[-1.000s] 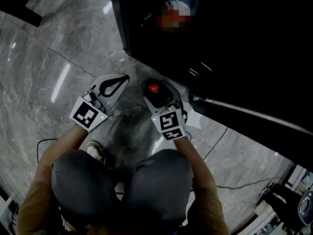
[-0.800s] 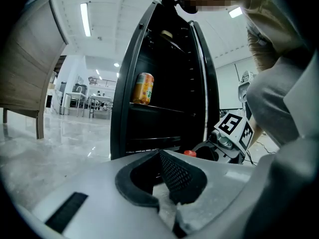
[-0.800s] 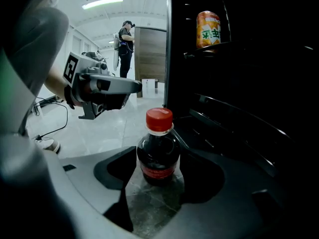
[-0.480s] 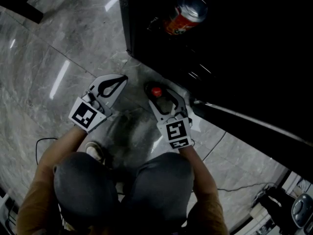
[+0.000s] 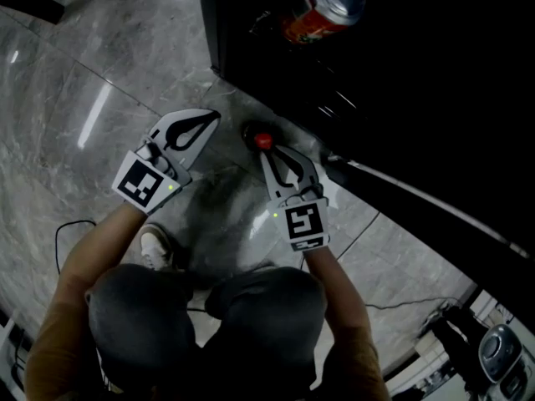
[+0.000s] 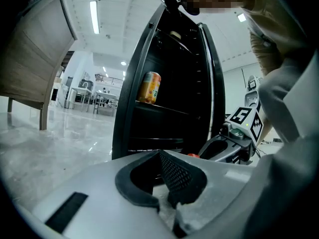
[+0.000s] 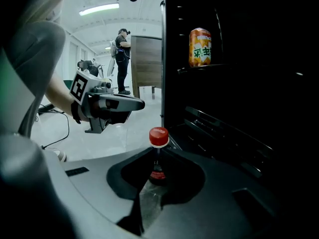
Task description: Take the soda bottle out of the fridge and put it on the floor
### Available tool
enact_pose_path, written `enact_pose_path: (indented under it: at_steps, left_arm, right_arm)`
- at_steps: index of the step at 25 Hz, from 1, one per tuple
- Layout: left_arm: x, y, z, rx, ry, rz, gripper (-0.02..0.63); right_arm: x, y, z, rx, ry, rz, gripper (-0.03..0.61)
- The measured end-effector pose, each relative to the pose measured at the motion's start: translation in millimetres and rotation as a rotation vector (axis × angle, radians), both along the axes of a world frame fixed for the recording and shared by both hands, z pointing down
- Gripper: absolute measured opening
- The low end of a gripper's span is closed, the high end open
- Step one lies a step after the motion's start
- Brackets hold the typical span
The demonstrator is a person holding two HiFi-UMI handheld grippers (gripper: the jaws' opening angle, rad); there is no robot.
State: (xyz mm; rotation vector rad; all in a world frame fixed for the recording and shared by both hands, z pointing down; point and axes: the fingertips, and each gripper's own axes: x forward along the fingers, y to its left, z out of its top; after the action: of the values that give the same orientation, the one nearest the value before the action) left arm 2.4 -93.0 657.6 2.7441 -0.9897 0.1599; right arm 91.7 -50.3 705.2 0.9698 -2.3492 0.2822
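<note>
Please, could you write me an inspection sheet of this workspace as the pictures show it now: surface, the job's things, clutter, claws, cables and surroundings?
Surface: grey marble floor, glossy, with light reflections.
Job's things: soda bottle with a red cap, upright just outside the open black fridge; its base is hidden.
Clutter: orange can on a fridge shelf.
Grippers: left claw shut and empty, held beside the other; right claw closing, with the bottle's neck at its tips, touch not clear.
Cables: thin black cable on the floor at the person's left; second cable at the right.
Surroundings: wooden cabinet and a standing person far behind.
</note>
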Motion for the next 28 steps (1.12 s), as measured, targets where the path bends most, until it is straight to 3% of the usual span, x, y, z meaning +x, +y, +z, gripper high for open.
enact_pose_path:
  at_steps: [6,10,13,16,22,28]
  left_arm:
    - [4,34,-17,-0.059,-0.038,0.044,0.001]
    - [-11,47,-44,-0.11,-0.039,-0.011,0.002]
    - [-19,62,-77,-0.134,-0.05,-0.052,0.002]
    - [-18,80,-113,-0.136,-0.062,-0.063,0.002]
    - [-12,116,-187,-0.162,-0.091,-0.041,0.002]
    - [-18,113,-256,-0.196,-0.101,-0.071,0.001]
  right_arm:
    - [-1,16,-37,-0.104,-0.05,0.086,0.025]
    - [6,16,-63,-0.13,-0.068,0.171,0.004]
    - [-19,37,-89,-0.177,-0.086,0.12,0.001]
    - [-44,59,-123,-0.165,-0.087,0.042,0.001]
    - [-33,88,-186,-0.225,-0.087,0.105,0.0]
    - [-51,110,-250,-0.248,-0.099,0.099,0.0]
